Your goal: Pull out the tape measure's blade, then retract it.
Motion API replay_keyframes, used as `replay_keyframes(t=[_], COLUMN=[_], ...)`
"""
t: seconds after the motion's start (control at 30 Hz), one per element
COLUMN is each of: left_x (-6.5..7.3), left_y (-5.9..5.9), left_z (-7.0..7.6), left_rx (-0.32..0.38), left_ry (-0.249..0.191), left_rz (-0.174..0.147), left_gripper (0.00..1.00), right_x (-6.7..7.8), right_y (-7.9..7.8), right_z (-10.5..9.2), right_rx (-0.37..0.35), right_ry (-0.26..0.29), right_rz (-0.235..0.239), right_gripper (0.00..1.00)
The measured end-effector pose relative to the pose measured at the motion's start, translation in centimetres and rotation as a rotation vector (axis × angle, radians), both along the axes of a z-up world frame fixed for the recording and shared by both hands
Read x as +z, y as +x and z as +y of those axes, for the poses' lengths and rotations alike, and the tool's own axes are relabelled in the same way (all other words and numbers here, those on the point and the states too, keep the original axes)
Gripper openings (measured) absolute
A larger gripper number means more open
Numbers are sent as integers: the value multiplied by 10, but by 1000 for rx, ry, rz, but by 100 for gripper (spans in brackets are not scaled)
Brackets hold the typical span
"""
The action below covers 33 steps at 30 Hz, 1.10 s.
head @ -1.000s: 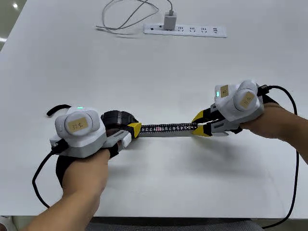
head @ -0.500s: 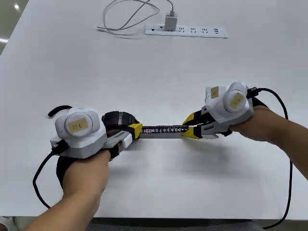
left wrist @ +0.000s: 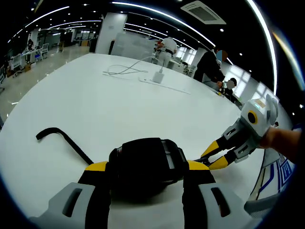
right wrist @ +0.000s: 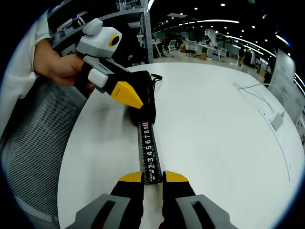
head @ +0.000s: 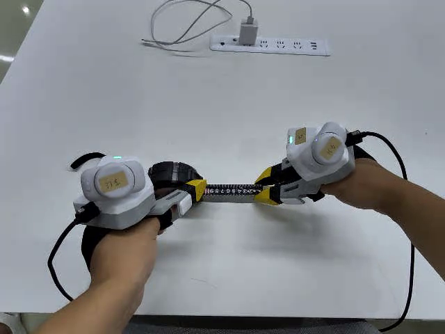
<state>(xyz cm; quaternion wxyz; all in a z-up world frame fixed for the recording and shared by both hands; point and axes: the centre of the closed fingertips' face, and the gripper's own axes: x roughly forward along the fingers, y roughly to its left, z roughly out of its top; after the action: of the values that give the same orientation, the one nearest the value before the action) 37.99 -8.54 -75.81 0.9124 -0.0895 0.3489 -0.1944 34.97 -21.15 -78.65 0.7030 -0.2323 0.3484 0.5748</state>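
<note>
Your left tool [left wrist: 147, 167] is clamped on the tape measure's black case [left wrist: 145, 162], one jaw on each flank, and pins it to the white tabletop [head: 229, 90]. From above, the case [head: 170, 172] lies just ahead of that tool [head: 184, 195], with its mouth facing your right hand.

The blade [head: 233, 188] leaves that mouth and runs flat along the tabletop, straight away from the case toward your right tool [head: 265, 186]. That tool is closed on the blade's free end. Its own view shows the printed strip [right wrist: 149, 150] leading from between the yellow tips [right wrist: 152, 178] back to the case [right wrist: 143, 107].

Only a short length is out, so the two tools are near each other, with the case at one end of the line and your right tool at the other. The blade's long axis is that line, and whichever way you go next should follow it. Draw your right tool directly away from the case to pay out more, or bring it directly toward the mouth to feed the blade home. Drifting sideways would likely kink the strip at the mouth. The case probably needs to stay pinned throughout.
</note>
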Motion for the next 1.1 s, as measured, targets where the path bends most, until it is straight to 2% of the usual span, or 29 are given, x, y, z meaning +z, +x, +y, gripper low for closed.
replay_keyframes(t=[0.4,1.1], left_x=[1,-1], left_y=[-1,1], left_z=[0,1], left_rx=[2,11], left_ry=[-6,-15], left_rz=[5,11], left_gripper=[56,57], right_x=[1,1], right_y=[3,8], right_z=[20,49], right_rx=[7,27], right_ry=[25,39], right_rz=[0,-9], right_gripper=[11,11])
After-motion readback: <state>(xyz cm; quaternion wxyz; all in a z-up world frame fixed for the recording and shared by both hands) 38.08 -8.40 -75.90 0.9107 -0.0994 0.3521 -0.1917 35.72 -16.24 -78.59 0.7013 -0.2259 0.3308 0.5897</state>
